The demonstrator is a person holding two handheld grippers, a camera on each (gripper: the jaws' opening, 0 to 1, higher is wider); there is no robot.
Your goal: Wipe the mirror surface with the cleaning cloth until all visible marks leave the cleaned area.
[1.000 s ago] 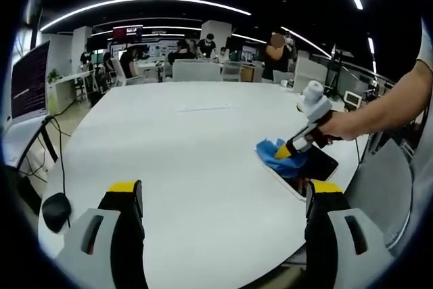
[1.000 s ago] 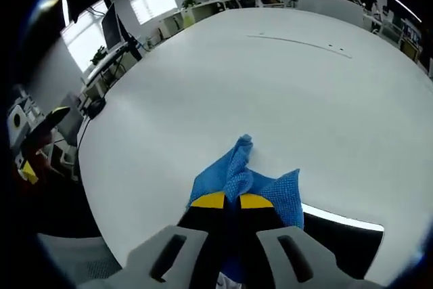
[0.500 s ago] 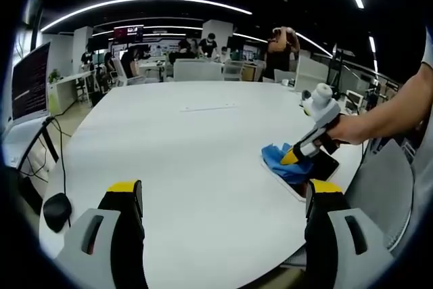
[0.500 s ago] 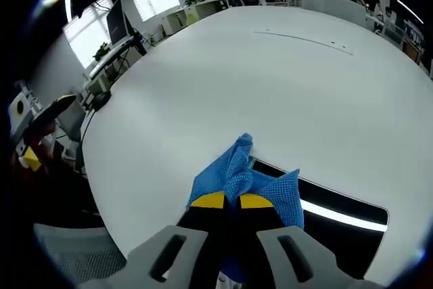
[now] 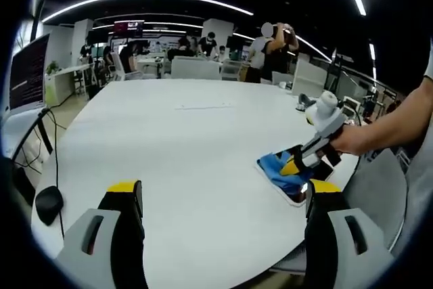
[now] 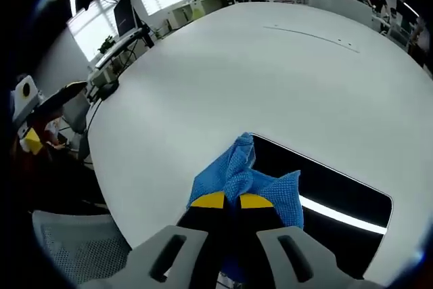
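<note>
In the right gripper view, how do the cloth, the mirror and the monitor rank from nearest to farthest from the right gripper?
1. Cloth: held between the jaws of the right gripper.
2. Mirror: lies flat on the table, under the cloth and reaching to the right.
3. Monitor: far off at upper left, on a desk beyond the table's edge.
</note>
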